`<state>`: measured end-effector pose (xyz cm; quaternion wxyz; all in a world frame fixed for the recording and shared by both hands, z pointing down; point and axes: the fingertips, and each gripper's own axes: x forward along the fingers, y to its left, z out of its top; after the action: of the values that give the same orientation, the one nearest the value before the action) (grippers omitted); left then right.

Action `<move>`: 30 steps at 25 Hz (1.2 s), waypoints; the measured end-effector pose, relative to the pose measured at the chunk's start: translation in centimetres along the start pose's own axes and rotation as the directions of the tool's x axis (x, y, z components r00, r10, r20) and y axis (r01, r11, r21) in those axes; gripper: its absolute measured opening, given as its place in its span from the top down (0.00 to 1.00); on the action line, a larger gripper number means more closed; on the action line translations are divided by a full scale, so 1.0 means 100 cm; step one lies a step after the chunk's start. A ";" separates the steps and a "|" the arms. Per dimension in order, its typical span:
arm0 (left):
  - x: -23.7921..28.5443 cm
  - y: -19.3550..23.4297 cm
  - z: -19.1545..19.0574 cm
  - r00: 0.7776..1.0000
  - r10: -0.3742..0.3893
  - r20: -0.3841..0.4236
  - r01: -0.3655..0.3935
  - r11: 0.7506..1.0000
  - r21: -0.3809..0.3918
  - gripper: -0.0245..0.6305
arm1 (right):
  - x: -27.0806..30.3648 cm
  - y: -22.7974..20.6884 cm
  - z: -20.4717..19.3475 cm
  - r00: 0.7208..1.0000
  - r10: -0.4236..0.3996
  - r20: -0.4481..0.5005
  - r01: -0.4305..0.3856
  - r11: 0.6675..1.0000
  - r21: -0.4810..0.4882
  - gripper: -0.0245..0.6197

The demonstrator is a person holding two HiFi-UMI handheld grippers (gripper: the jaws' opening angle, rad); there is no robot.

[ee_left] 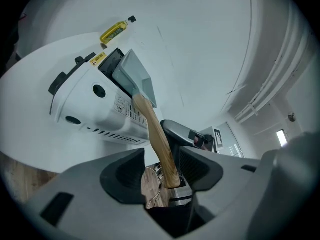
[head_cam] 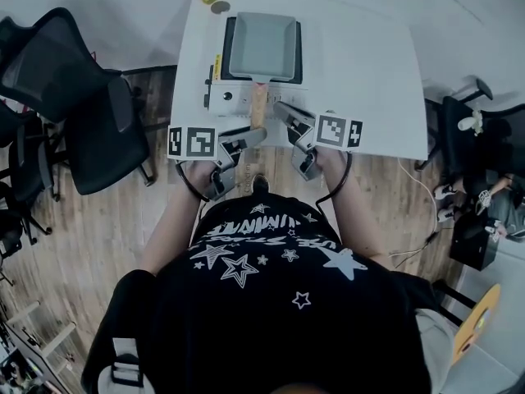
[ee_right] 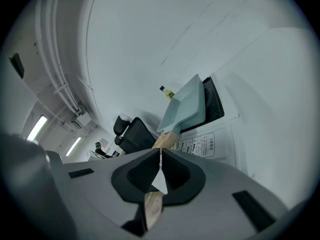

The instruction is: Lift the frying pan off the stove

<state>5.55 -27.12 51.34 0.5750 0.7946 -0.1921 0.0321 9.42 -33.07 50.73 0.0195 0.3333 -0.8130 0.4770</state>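
— How is the left side set?

— The left gripper (ee_left: 161,160) is held with its jaws wide apart. The wooden handle (ee_left: 155,134) is taken in between them but is not pressed, and a gap is seen on one side. If a lift were tried like this, nothing would be raised, because the handle would slide through.

— And the middle?

— The frying pan (head_cam: 261,44) is seated flat on the stove (head_cam: 223,97), on the white worktop (head_cam: 369,64), with its handle turned towards the person. If it is gripped only at the handle's far end, it could probably be tipped forward by its own weight. The stove could also be dragged along if the pan is snagged.

— The right?

— The right gripper (ee_right: 160,166) is closed tip to tip on nothing, and the handle is seen just behind its jaws. The handle could be knocked sideways by it, or the left jaws crowded as they close.
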 end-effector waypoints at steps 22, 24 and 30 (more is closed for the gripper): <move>0.007 -0.002 0.001 0.999 -0.026 -0.022 0.026 0.999 -0.027 0.72 | 0.046 0.011 -0.014 0.958 0.273 -0.086 -0.221 0.895 0.387 0.66; 0.007 -0.003 0.001 0.999 -0.034 -0.021 0.033 0.999 -0.033 0.74 | 0.049 0.011 -0.015 0.957 0.274 -0.097 -0.221 0.902 0.371 0.69; 0.009 -0.004 0.002 0.999 -0.045 -0.027 0.044 0.999 -0.031 0.74 | 0.055 0.009 -0.016 0.957 0.270 -0.102 -0.216 0.904 0.369 0.75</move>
<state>6.45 -27.40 51.19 0.5902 0.7894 -0.1669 0.0272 4.21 -34.38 52.87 -0.0393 0.1903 -0.7451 0.6381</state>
